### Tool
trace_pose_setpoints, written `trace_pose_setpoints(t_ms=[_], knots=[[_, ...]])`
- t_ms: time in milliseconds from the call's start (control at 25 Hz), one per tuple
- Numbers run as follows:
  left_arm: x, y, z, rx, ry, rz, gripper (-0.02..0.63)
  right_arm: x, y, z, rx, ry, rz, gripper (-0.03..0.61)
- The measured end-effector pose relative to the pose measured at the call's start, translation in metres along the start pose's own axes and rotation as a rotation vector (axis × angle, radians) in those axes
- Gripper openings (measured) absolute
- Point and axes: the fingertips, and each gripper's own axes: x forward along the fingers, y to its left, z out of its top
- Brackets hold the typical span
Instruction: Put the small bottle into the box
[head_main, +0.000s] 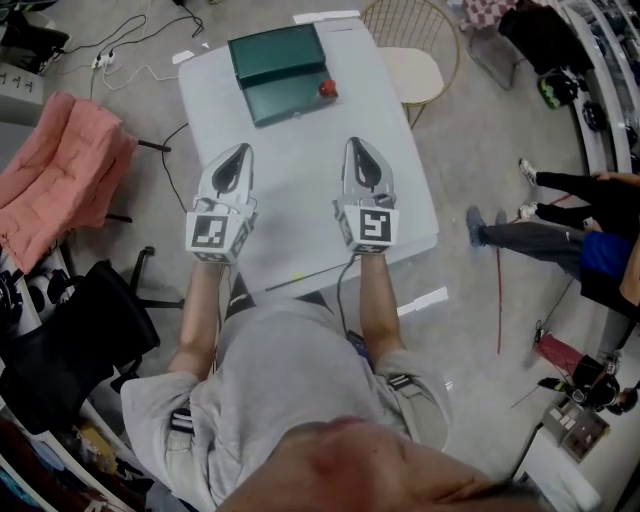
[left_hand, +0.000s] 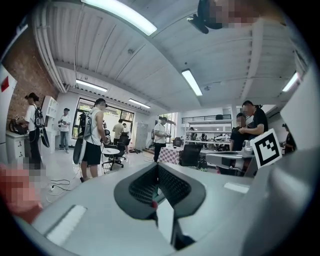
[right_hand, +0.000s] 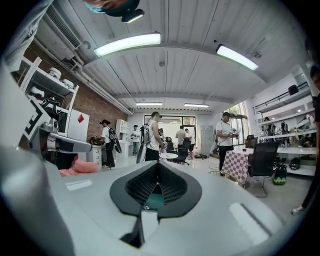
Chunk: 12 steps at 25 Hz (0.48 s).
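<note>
Both grippers are empty and closed over the near half of the white table (head_main: 300, 200), so the task looks to be at its very start, with the reach for the bottle not yet made. The left gripper (head_main: 242, 152), left of centre in the head view, has its jaws meeting at the tips with nothing between them. The right gripper (head_main: 357, 145), just right of centre, is the same: pinched to a point and holding nothing. The small bottle (head_main: 327, 90) is in the upper middle of the head view, toward the table's far end and just beside the right edge of the dark green box (head_main: 278, 58). Whether it touches the box I cannot tell. From above the bottle is a small rounded red thing, perhaps mostly its cap, and too small to make out further. The box shows as two flat green panels side by side, which I take to be an open case with its lid laid back. Both grippers are well apart from the bottle. The next move, as I judge it, calls for one gripper, likely the right since it is on that side, to part its jaws, travel up the frame and close squarely on the bottle. Small and probably light, the bottle could tip or roll if nudged off-centre. After that, only a short carry leftward into the box is needed.
</note>
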Motion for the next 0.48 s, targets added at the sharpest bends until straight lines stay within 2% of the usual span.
trace_pose_setpoints(t_ms=[480], knots=[[-0.040, -0.015, -0.004, 0.014, 0.020, 0.008, 0.011, -0.050, 0.019, 0.000, 0.003, 0.003, 0.023, 0.003]])
